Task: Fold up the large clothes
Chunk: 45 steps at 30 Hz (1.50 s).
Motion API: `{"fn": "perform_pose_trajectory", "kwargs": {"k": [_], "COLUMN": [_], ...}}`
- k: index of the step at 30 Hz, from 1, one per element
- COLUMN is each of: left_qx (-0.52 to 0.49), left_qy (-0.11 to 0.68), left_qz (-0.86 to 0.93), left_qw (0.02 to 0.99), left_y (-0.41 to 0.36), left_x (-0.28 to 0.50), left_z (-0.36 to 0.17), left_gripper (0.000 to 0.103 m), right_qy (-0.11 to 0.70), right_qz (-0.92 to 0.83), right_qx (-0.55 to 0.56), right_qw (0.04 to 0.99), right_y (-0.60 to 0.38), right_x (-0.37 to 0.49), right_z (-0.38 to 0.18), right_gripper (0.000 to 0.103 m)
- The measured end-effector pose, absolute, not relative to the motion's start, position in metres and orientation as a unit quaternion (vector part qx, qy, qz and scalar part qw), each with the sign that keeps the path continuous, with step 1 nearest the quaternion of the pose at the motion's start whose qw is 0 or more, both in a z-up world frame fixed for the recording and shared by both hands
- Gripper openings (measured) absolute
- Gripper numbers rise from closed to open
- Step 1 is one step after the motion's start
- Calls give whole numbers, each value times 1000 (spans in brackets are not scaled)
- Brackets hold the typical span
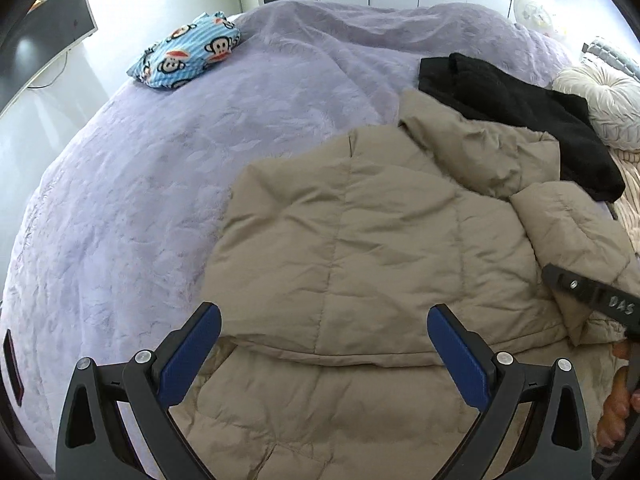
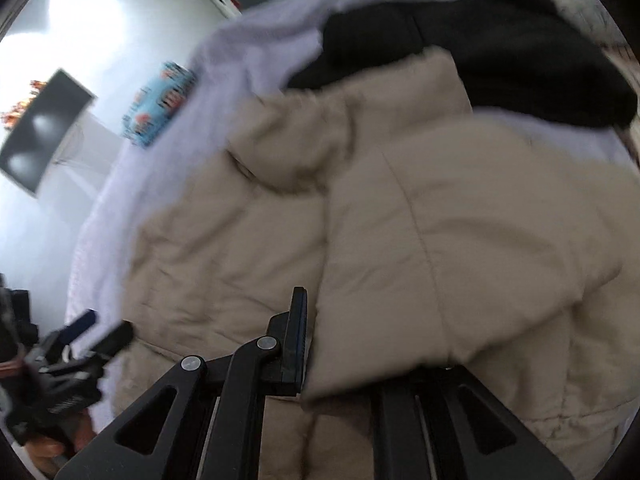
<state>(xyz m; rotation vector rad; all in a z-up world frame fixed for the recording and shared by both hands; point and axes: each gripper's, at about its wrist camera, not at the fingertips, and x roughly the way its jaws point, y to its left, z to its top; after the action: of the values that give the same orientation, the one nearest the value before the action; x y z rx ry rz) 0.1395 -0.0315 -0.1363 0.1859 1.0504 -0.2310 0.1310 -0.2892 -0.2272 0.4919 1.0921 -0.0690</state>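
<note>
On the bed, right-hand half, lies the coat, a puffy beige thing, partly folded, with a black garment tucked against its far end. Left tongs hang wide over the near hem, pinching nothing. Right tongs look nearly shut on a fold of coat (the far pad is buried under fabric, so I'm judging by the bulge draped over it).

What could go wrong: that grip is only a thin pinch of slippery shell, and the puffy filling springs back, so the flap could slide out mid-swing or pop open once laid down. It could also drag the black garment along, since the two touch. The right view is blurry too, so aim is iffy.

Orientation: the coat's long axis runs from the near edge of the bed away toward the far right, hood end pointing at the black garment and the pillow, hem toward the tongs.
</note>
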Motion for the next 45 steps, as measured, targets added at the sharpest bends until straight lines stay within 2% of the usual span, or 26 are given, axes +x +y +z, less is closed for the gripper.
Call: {"fn": "perform_pose_trajectory", "kwargs": {"k": [1,3,5,6,11,16,18,19,20,23,25,28,30,31,32,36,40,41,42,44,45], "left_qx": [87,85,82,82,70,58,51,47,44,31,19,6,-2,-6,-13,-43,-39,-42,-43,-39,-35], "left_qy": [502,507,511,512,511,510,511,512,512,508,502,499,502,504,506,523,537,542,548,563,566], "left_qz": [-112,-115,-118,-119,-127,-123,-120,-118,-118,-117,-118,-119,-128,-135,-144,-208,-239,-245,-252,-260,-263], "left_qw": [853,850,847,847,847,849,849,849,849,853,857,858,855,853,851,826,808,803,797,784,781], "left_y": [-32,-35,-39,-40,-38,-25,-18,-14,-10,4,14,24,25,24,22,0,-34,-43,-51,-69,-78], "left_x": [140,141,142,142,145,151,152,153,153,154,154,156,158,159,159,159,161,163,164,170,170], "left_z": [-140,-147,-151,-152,-149,-144,-142,-141,-139,-132,-126,-121,-118,-118,-117,-119,-135,-141,-146,-158,-163], "left_gripper": [103,103,103,103,103,103,103,103,103,103,99,99,99,99,99,99,98,93,81,73,55], "right_qy": [518,520,520,516,491,435,417,419,418,424,440,481,519,534,545,566,561,557,553,547,540], "right_qz": [-37,-36,-29,-26,-34,-106,-120,-118,-108,-50,-10,34,45,51,56,53,-10,-28,-57,-101,-112], "right_qx": [232,242,253,260,307,435,462,455,442,343,289,217,187,181,181,197,271,297,329,366,382], "right_qw": [823,819,815,816,815,781,773,776,787,836,850,849,833,824,817,799,782,775,764,746,742], "right_y": [-284,-289,-292,-294,-304,-369,-386,-387,-384,-341,-306,-253,-229,-222,-218,-234,-301,-321,-346,-382,-397], "right_x": [123,120,120,116,93,70,72,77,85,112,124,132,132,129,126,90,45,34,19,-4,-12], "right_z": [-230,-233,-229,-222,-190,-196,-199,-198,-193,-167,-160,-167,-181,-187,-192,-198,-201,-205,-209,-216,-217], "right_gripper": [14,27,75,83,84,83,50,19,15,15,15,18,32,57,75,76,76,77,77,77,77]}}
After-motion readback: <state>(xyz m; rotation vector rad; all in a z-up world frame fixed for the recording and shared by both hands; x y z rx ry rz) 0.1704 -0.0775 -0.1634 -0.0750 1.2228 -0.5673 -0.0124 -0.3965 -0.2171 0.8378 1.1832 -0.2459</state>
